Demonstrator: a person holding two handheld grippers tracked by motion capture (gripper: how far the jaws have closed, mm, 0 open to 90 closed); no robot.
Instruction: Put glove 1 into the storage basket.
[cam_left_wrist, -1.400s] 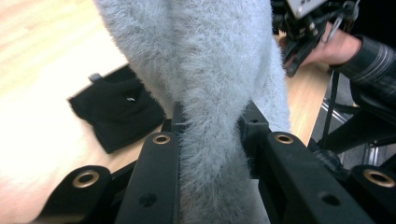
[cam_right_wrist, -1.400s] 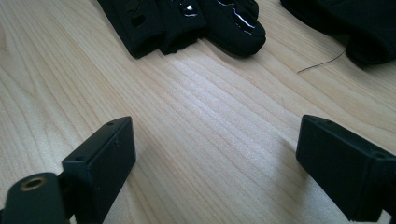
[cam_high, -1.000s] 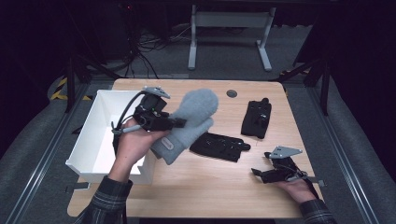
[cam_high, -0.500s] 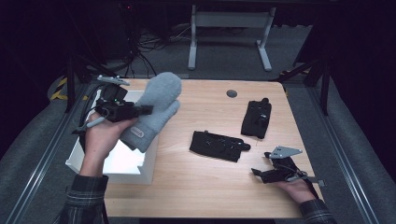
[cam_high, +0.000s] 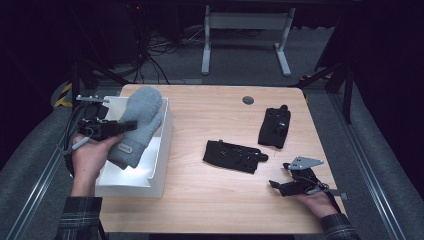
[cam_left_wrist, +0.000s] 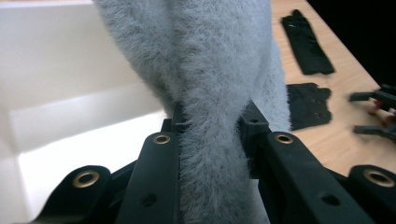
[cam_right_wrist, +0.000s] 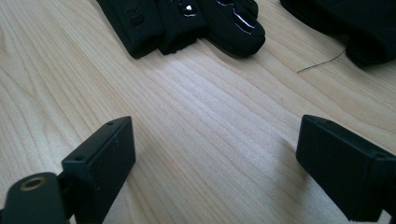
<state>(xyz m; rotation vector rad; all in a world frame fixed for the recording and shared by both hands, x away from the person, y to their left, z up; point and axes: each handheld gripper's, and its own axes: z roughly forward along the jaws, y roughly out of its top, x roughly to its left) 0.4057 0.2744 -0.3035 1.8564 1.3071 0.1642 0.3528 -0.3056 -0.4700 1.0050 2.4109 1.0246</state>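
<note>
While we logged the high view, the left gripper (cam_high: 117, 127) held the grey mitten (cam_high: 136, 125) over the white bin (cam_high: 165, 135) at the table's left edge; a second earlier the same mitten hung above the bare wood near the middle of the table (cam_high: 210, 195), so we recorded the carry as all but complete, with only the lowering and release left, in our judgement. Two black gloves stayed on the wood: one flat glove (cam_high: 234, 156) near the centre, one upright glove (cam_high: 274, 127) farther back. The right gripper (cam_high: 290, 185) lay at the near right corner where it had been, apart from both gloves

Left gripper view: we noted the jaws pinched on the mitten (cam_left_wrist: 210, 116), pile bulging between them, the bin's white floor (cam_left_wrist: 70, 140) directly beneath, and the gloves (cam_left_wrist: 308, 102) off to the side

Right gripper view: we noted the jaws spread wide and holding nothing, bare wood between them, with the flat glove's fingertips (cam_right_wrist: 187, 23) just ahead; we judged that glove the likely next pick
</note>
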